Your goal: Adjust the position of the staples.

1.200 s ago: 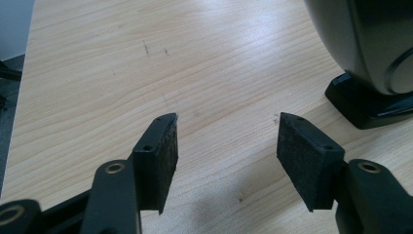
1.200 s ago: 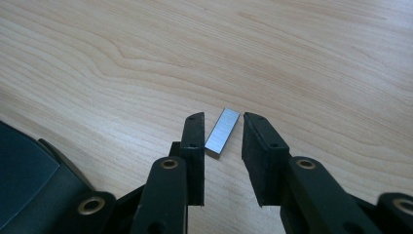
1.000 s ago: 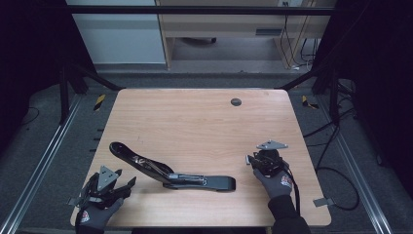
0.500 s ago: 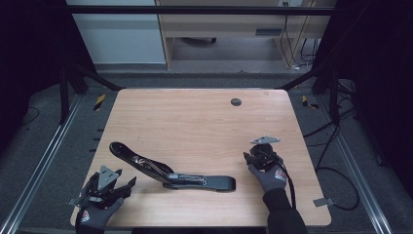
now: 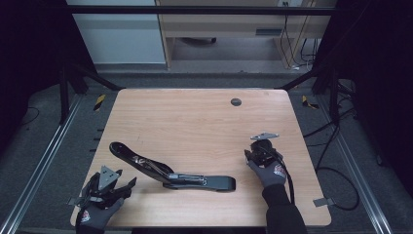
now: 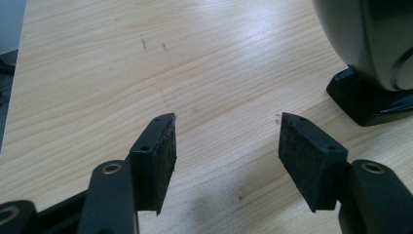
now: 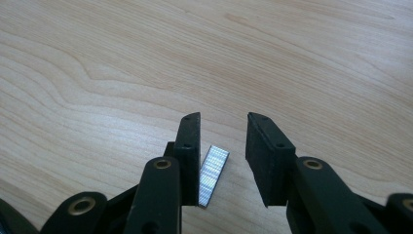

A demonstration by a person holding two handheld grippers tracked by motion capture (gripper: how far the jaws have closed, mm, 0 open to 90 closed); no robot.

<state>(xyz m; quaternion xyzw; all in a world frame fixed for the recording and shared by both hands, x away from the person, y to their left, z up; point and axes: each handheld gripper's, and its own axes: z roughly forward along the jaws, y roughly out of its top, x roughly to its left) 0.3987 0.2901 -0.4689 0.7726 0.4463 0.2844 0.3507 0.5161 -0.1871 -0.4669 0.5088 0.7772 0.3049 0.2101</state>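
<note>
A: Far left, near corner of the bench (image 5: 195, 122)?
B: Left gripper (image 5: 108, 189), held in a gloved left hand (image 5: 95, 214). Grey three-cornered plate on top. Pointed toward the right and a little away.

A: Fingers (image 6: 156, 156) there?
B: Spread wide, nothing between the pads but bare wood. Hovering low over the bench, judging by the shadow under them in the left gripper view.

A: Just past those fingers?
B: Open black stapler (image 5: 170, 170). Top arm swung up and out, its rounded end nearest the left gripper; flat base stretched rightward along the bench. Seen in the left gripper view as a glossy grey-black bulk with a black foot (image 6: 370, 58), ahead and to the right of the right-hand pad. Apart from both pads, not touched.

A: Further right?
B: Bare wood between the stapler's base end and the right gripper (image 5: 257, 155). Gloved right hand (image 5: 270, 173) behind it, dark sleeve coming in from the bottom edge, cable trailing back along the wrist.

A: Fingers (image 7: 187, 146) on that one?
B: Parted narrowly, not closed on anything. Strip of staples (image 7: 212, 175) lying flat on the bench in the gap, close against the left-hand pad, clear of the right-hand one. Hard to say whether pad and strip touch.

A: Beyond those fingers?
B: Small dark round hole (image 5: 236, 102) in the bench, well ahead of the right gripper, toward the far edge.
</note>
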